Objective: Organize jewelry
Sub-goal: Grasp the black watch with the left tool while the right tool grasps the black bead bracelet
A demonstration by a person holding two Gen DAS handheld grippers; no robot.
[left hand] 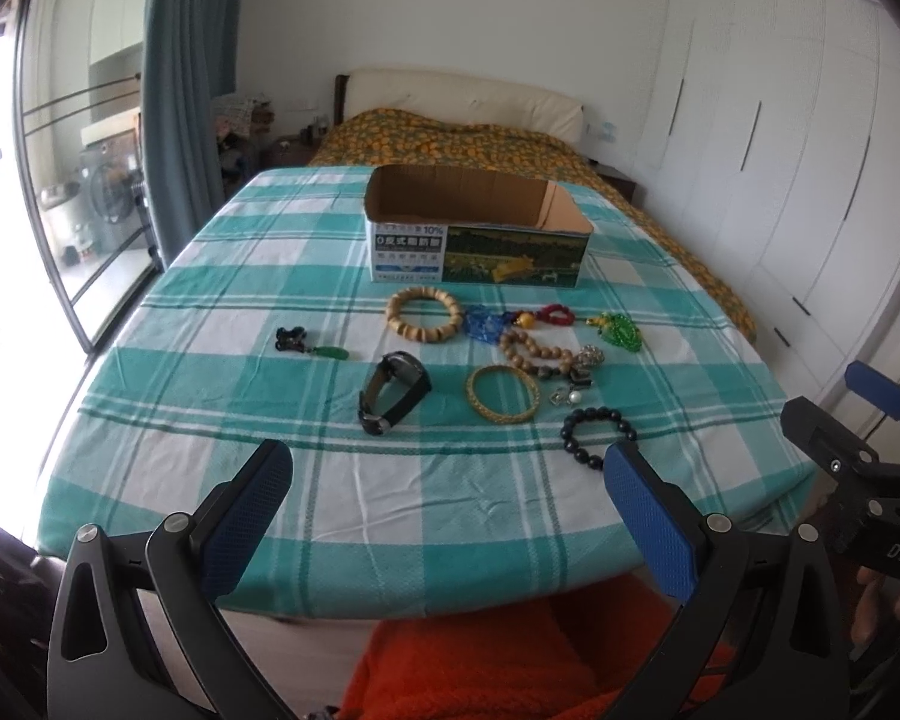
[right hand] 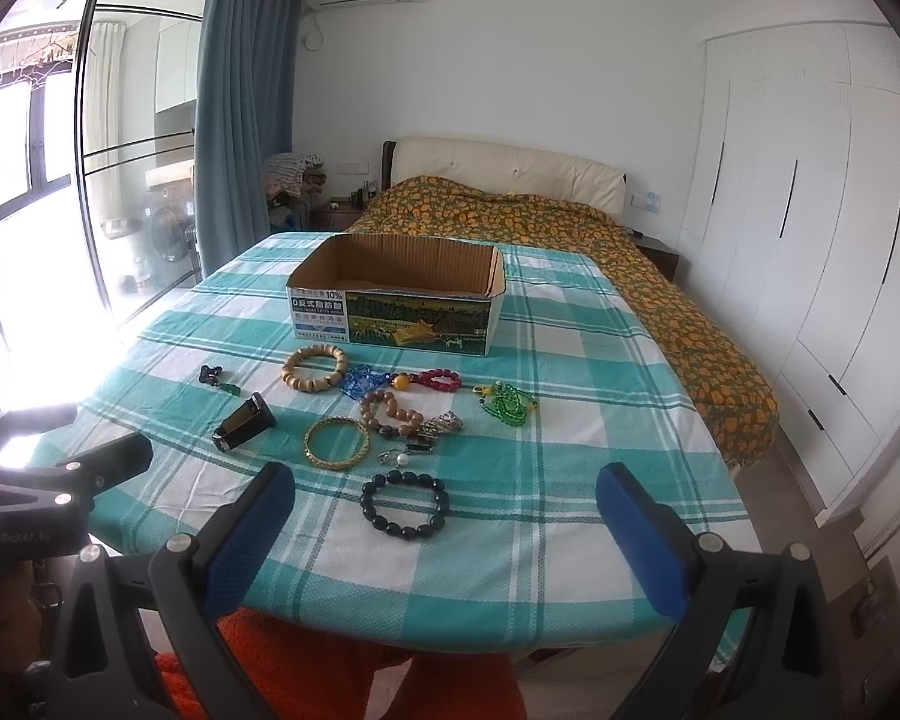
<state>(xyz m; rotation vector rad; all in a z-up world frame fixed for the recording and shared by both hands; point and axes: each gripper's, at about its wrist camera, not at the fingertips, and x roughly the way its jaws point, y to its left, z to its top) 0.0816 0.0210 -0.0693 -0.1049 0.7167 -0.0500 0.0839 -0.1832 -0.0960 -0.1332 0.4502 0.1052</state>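
Both sets of jaws stand wide apart and hold nothing: my left gripper [left hand: 447, 483] and my right gripper [right hand: 444, 507] hover over the near edge of the table, their blue pads [right hand: 252, 540] dimpled like fine mesh on black plastic arms. Spread beyond them lies a woven tablecloth [left hand: 270, 276] in teal and white checks, slightly creased. Closest ahead of the right jaws sits a black bead bracelet [right hand: 405, 505] of glossy round beads; past it a thin gold bangle [right hand: 336, 442], smooth-edged and rigid. Ahead of the left jaws a black wristwatch [left hand: 395, 391] lies tilted on its curled strap. Farther out I see a chunky wooden bead bracelet [left hand: 424, 315] in pale tan, a darker brown bead strand [left hand: 534, 354] ending in a metallic charm cluster, a translucent blue bead piece [left hand: 484, 324], a red bead string [left hand: 555, 315] with a yellow bead, and green glass beads [left hand: 618, 330] off to the right. Well to the left, apart from the rest, rests a small black ornament with a green pendant [left hand: 309, 345]. Behind all of it stands an open cardboard box [left hand: 477, 240], corrugated brown inside, printed outside, its interior bare from what I can see.
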